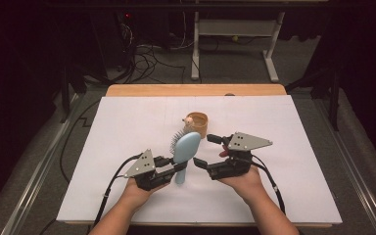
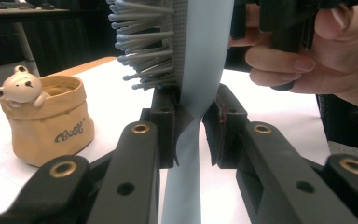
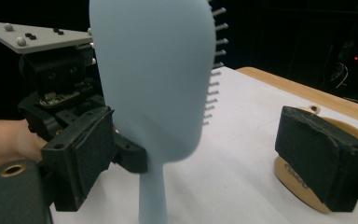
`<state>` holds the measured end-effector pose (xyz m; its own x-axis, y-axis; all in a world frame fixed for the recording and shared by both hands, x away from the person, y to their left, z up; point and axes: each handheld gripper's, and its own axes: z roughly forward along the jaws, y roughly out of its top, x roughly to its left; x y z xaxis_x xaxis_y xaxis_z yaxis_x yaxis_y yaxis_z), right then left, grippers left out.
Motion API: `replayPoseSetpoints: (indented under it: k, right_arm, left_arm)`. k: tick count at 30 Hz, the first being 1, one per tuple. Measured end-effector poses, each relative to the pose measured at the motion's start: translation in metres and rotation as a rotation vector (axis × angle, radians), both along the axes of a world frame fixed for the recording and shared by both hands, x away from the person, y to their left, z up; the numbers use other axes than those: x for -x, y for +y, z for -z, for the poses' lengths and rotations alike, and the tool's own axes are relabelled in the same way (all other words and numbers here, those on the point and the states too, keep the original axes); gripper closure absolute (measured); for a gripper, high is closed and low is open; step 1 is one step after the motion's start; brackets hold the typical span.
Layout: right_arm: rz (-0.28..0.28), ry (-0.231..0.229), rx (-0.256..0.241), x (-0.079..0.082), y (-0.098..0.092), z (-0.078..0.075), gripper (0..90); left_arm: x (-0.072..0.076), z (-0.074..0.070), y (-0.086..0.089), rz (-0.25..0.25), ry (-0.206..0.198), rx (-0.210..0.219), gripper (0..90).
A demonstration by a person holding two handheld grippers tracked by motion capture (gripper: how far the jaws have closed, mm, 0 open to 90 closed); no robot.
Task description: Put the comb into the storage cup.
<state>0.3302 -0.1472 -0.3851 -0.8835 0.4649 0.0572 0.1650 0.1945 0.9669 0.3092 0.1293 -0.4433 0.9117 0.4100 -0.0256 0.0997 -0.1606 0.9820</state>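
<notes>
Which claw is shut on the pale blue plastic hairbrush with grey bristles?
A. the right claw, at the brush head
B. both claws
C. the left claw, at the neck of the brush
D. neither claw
C: the left claw pinches the pale blue plastic hairbrush at its neck, while the right claw stands open around the brush head.

Surface: a white sheet (image 1: 284, 161) covers it; a strip of bare light wood edge (image 1: 196, 90) shows along the far side.
Floor: grey carpet (image 1: 235, 66) beyond the surface and along both its sides.
Furniture: a white-framed desk (image 1: 235, 29) stands beyond the surface's far edge, its two legs on the carpet.
Cables: black cables (image 1: 147, 56) lie tangled on the carpet, left of the desk's legs.
Rails: metal rails (image 1: 39, 166) run along the floor beside the surface.
Light: the surface is bright; the room behind the desk is dark.
</notes>
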Motion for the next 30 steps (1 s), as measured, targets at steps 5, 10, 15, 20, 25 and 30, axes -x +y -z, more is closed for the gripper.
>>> replayPoseSetpoints:
  k: [5, 10, 15, 20, 25, 30]
  right_arm:
    - [-0.014, -0.009, -0.015, 0.0, 0.005, -0.003, 13.5]
    - [-0.03, -0.016, -0.019, 0.0, 0.009, -0.007, 13.7]
    - [-0.059, -0.025, -0.041, -0.001, 0.011, -0.009, 14.1]
    - [-0.073, -0.021, -0.047, -0.002, 0.014, -0.012, 14.4]
    - [-0.096, -0.019, -0.054, -0.003, 0.016, -0.013, 16.6]
    - [-0.12, -0.013, -0.062, -0.003, 0.019, -0.012, 21.0]
  left_arm:
    - [0.002, 0.001, -0.003, 0.019, -0.002, -0.008, 75.0]
    - [0.004, 0.001, -0.005, 0.034, 0.0, -0.009, 75.0]
    - [0.003, 0.001, -0.005, 0.042, 0.007, -0.007, 75.0]
    - [0.004, 0.001, -0.006, 0.057, 0.009, -0.012, 75.0]
    - [0.004, 0.001, -0.006, 0.063, 0.011, -0.014, 75.0]
    - [0.004, 0.001, -0.006, 0.069, 0.017, -0.013, 75.0]
